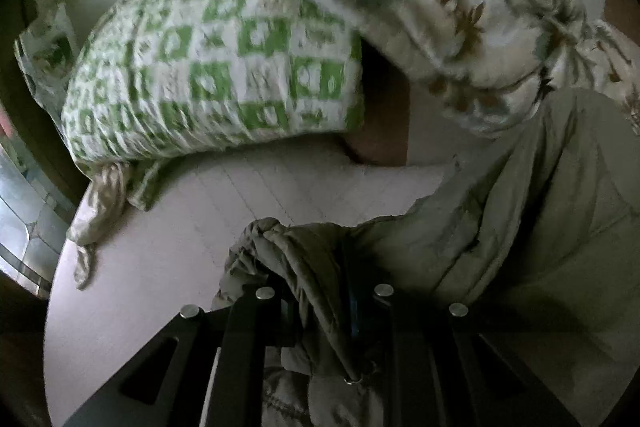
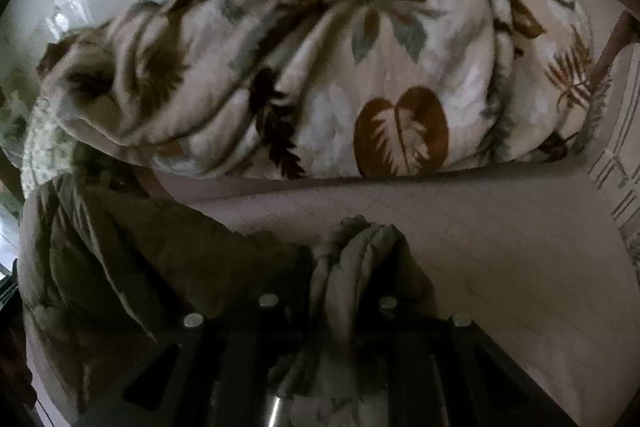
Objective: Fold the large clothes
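You're early in the fold, I'd say. Your left gripper (image 1: 320, 291) and right gripper (image 2: 352, 283) are each clamped tight on a bunched edge of the jacket (image 1: 520, 219), which hangs between them over the bed (image 1: 180, 227) and mostly drapes loose. No neat fold shows yet. The leaf blanket (image 2: 320, 75) and green pillow (image 1: 216, 75) sit piled behind it.

You have one olive padded jacket (image 1: 520, 227), one green-and-white checked bundle (image 1: 216, 75), one leaf-print fleece blanket (image 2: 340, 67), and one pale surface (image 2: 500, 247) beneath them. You have two claws: left claw (image 1: 320, 307), right claw (image 2: 328, 311).
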A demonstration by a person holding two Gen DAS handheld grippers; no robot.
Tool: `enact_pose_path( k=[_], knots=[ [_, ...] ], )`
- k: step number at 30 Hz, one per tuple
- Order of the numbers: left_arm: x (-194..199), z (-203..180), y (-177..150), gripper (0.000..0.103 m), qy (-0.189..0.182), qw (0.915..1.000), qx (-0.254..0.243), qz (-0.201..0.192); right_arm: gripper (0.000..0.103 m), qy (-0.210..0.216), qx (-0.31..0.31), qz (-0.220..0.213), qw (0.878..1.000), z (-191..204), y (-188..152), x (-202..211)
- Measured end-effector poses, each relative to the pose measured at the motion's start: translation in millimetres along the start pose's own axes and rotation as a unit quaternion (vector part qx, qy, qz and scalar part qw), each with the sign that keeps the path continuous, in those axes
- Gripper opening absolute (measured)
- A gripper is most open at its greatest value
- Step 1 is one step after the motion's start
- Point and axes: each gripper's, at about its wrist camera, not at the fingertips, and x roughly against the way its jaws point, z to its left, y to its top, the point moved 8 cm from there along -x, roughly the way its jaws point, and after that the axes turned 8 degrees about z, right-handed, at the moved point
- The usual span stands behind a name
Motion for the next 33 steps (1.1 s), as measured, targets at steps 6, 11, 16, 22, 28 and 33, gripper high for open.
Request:
enact_pose_path(
  k=[6,11,16,22,28,33],
  knots=[
    [-50.8,-4.8,-7.9,0.018,-0.002,0.9995,-0.003,0.030,0.016,0.001,-0.007,0.030,1.000,-0.5,-1.2,-45.7],
    [-72.6,-0.1,-15.4,0.019,-0.036,0.9982,0.021,0.044,0.016,0.012,-0.024,0.051,0.998,-5.0,-7.3,-70.6],
    [-66.1,-4.7,-15.4,0.019,-0.014,0.9991,0.008,0.038,0.018,-0.001,-0.021,0.049,0.999,-2.2,-10.8,-72.6],
    [-35.2,9.2,-12.3,0.025,-0.050,0.9968,0.048,0.040,0.021,-0.002,-0.037,0.031,0.999,0.3,-10.1,-46.0],
    [0.5,10.7,-10.8,0.035,-0.064,0.9956,0.056,0.038,0.024,0.030,-0.058,0.041,0.997,-3.9,-10.5,-18.6],
    [23.6,7.1,-9.6,0.041,-0.065,0.9960,0.053,0.033,0.028,0.067,-0.084,0.049,0.993,-10.3,-10.3,3.6]
  ],
)
